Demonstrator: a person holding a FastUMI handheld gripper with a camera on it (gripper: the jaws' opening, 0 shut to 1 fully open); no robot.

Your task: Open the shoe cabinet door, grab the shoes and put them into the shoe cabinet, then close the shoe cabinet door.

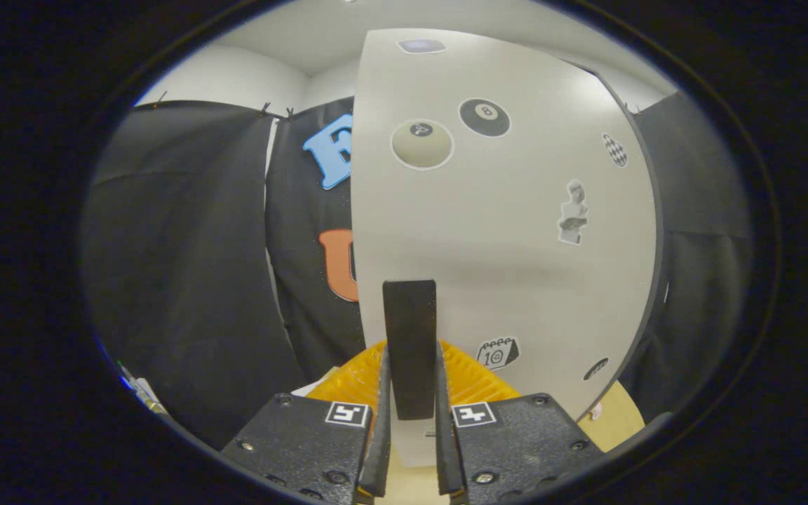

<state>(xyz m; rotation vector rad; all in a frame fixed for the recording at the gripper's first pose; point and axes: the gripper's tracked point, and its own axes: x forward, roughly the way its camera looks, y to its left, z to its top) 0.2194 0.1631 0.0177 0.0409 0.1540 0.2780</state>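
The shoe cabinet door [509,238] is a pale panel with several stickers, standing right in front of me and seen from close up. A dark vertical handle [409,344] is fixed low on the door near its left edge. My gripper [411,393] is shut on this handle, with one finger [381,421] pressing each side of it. The door's left edge stands free against the black cloth behind, so the door looks swung partly out. The cabinet's inside and any shoes are hidden by the door.
Black cloth walls hang to the left [186,280] and right [698,266] of the door. A light wooden surface [621,421] shows below the door at the right. Some small items [141,393] lie low at the far left.
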